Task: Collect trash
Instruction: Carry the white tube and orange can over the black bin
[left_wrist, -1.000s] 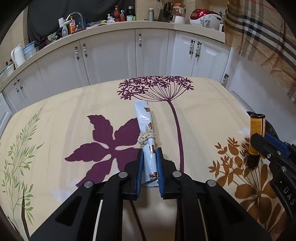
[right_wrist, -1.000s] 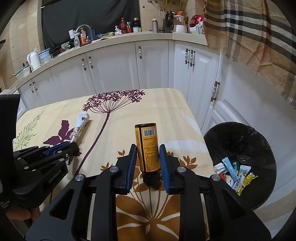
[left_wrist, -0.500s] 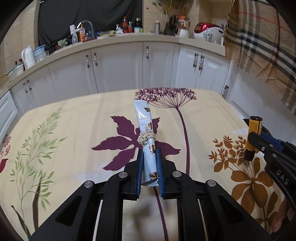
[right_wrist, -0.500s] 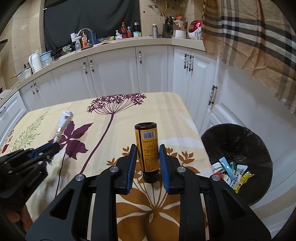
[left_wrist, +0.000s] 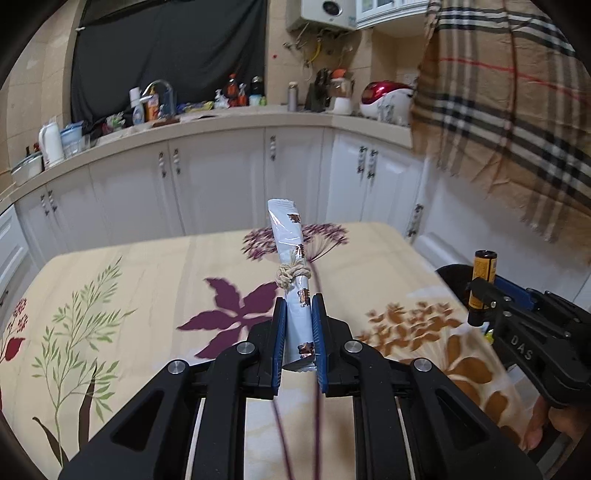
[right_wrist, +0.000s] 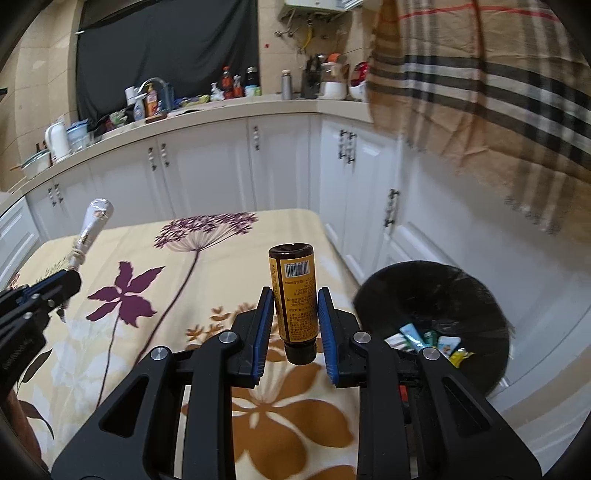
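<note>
Left tool (left_wrist: 298, 308) is clenched on a pale blue packet (left_wrist: 291, 280), its blue pads pressing both sides of the packet's lower part. The packet sticks out forward and upward from the jaws, raised above the desk (left_wrist: 147, 280), and a knot of string (left_wrist: 290, 273) is tied round its middle. In the right wrist view the same packet (right_wrist: 92, 225) shows at the far left, tilted, clear of the flowered cloth that covers the desk.

Right tool (right_wrist: 295, 306) is clenched on a brown bottle (right_wrist: 295, 295) with an orange-yellow label and a barcode. The bottle is held cap down, its dark cap hanging below the pads and its base pointing up and forward. It hangs over the right edge of the desk, not touching it. From the left wrist view this bottle (left_wrist: 482, 280) shows at the right, held upright in the other tool's jaws, with part of a hand (left_wrist: 554, 424) under that tool.

To the right of the desk, on the floor beside white cabinets (right_wrist: 280, 166), stands a bin (right_wrist: 443, 291) lined with a black bag. Several coloured packets (right_wrist: 428, 339) lie inside it. A checked cloth (right_wrist: 480, 85) hangs at the upper right.
</note>
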